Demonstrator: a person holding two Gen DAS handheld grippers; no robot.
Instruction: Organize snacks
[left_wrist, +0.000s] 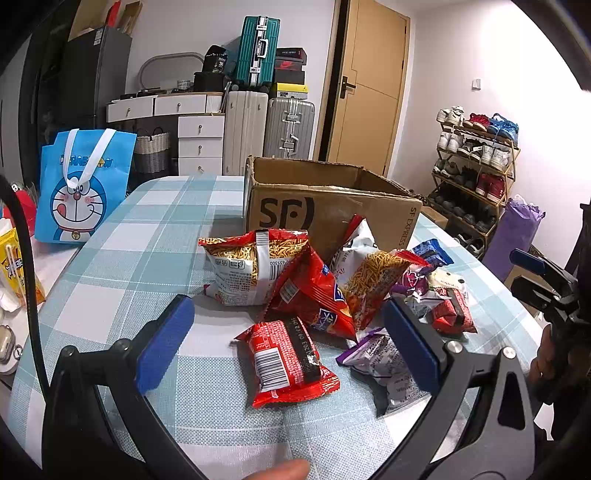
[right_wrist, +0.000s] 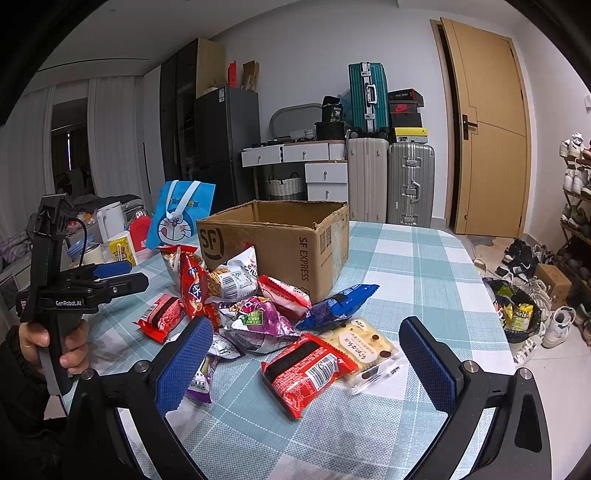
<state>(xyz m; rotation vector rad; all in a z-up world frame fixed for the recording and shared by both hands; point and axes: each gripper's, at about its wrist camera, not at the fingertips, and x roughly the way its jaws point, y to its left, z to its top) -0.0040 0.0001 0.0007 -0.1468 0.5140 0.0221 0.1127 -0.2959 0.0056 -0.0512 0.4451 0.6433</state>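
Note:
Several snack packets lie in a pile on the checked tablecloth in front of an open SF cardboard box (left_wrist: 332, 206), which also shows in the right wrist view (right_wrist: 280, 240). My left gripper (left_wrist: 291, 343) is open and empty, straddling a red snack pack (left_wrist: 288, 362). A purple packet (left_wrist: 384, 365) lies by its right finger. My right gripper (right_wrist: 306, 365) is open and empty, around another red snack pack (right_wrist: 306, 369) and a cream biscuit packet (right_wrist: 369, 350). A blue packet (right_wrist: 340, 306) and a purple packet (right_wrist: 255, 321) lie just beyond.
A blue Doraemon bag (left_wrist: 81, 188) stands at the table's far left, with a yellow carton (right_wrist: 120, 251) and a kettle (right_wrist: 110, 218) near it. Suitcases (right_wrist: 410, 184), drawers and a door stand behind. A shoe rack (left_wrist: 476, 166) is on the right.

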